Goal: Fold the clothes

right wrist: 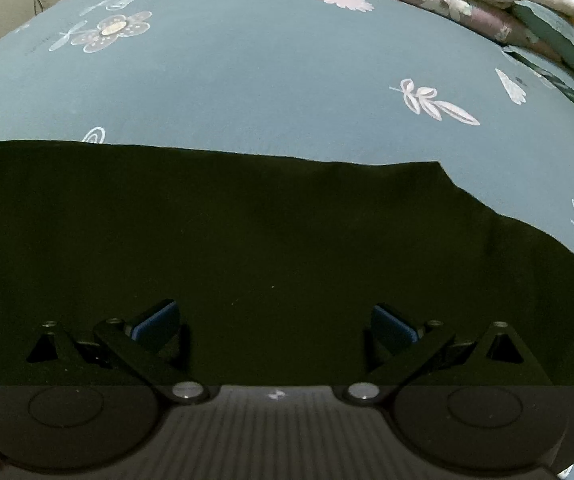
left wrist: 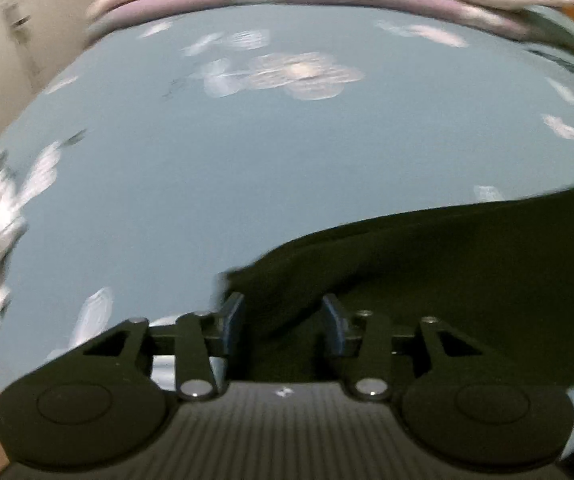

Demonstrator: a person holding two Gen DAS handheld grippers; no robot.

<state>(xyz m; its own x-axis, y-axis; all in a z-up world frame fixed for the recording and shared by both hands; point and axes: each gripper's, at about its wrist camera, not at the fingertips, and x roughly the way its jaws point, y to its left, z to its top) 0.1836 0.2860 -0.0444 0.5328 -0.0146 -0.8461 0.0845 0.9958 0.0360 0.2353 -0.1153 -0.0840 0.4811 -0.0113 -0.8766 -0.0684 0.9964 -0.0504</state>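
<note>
Fingers (left wrist: 233, 322) of both grippers apart, matte black garment (right wrist: 247, 240) flat, smooth floral blue sheet (right wrist: 247, 72)

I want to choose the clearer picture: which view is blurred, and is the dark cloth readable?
Left wrist view: motion blur smears the sheet flowers. Right wrist view: sharp, but the cloth is near-black, folds unreadable. Both bend at fisheye edges.

Dark, nearly black garment (right wrist: 247, 248) spread flat on the blue flowered bedsheet (right wrist: 267, 80), far edge mostly straight, right side slanting, left corner (left wrist: 427, 280) a little creased
</note>
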